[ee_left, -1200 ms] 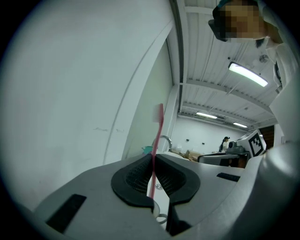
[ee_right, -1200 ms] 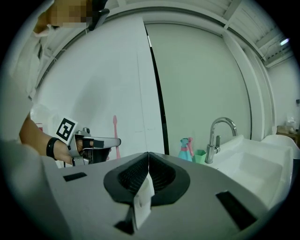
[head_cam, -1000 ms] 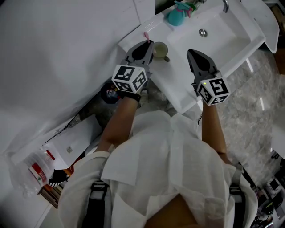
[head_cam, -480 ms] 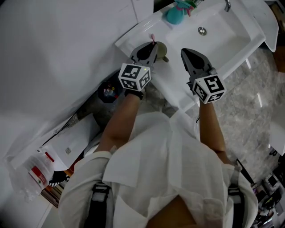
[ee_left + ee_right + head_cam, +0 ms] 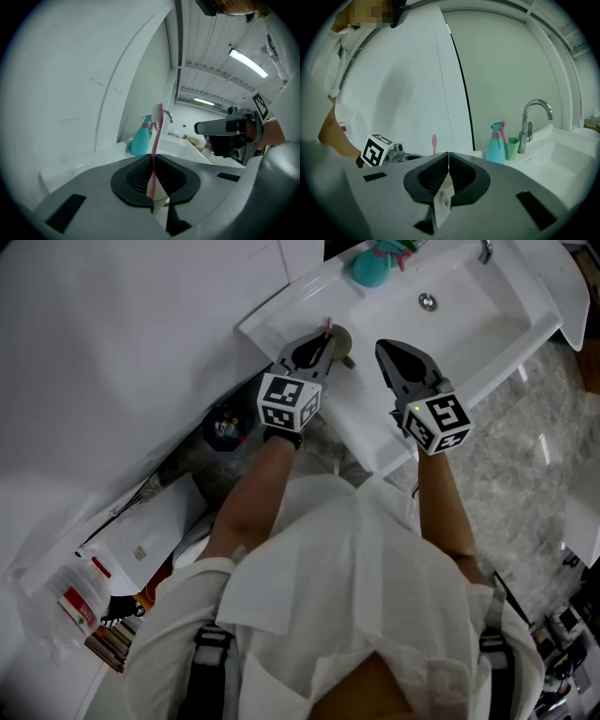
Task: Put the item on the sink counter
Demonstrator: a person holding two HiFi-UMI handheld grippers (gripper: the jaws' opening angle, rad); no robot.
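A pink toothbrush (image 5: 157, 129) stands upright, pinched between the jaws of my left gripper (image 5: 153, 158), which is shut on it. In the head view that gripper (image 5: 323, 339) hovers at the left end of the white sink counter (image 5: 281, 320), and the brush head (image 5: 328, 326) pokes out past its tips. A beige cup (image 5: 344, 341) sits on the counter right beside and under those tips. My right gripper (image 5: 383, 346) hangs shut and empty over the counter's front part, right of the cup; in its own view the jaws (image 5: 448, 157) meet with nothing between them.
A teal spray bottle (image 5: 368, 270), a green cup (image 5: 512, 147) and the faucet (image 5: 529, 124) stand at the back of the counter. The basin with its drain (image 5: 427, 302) lies to the right. A white wall (image 5: 122, 352) runs at the left. A dark bin (image 5: 223, 427) and boxes (image 5: 150, 540) sit below.
Both grippers have moved forward over the counter. The left one has carried the toothbrush up next to the cup, and the right one has shifted slightly left.
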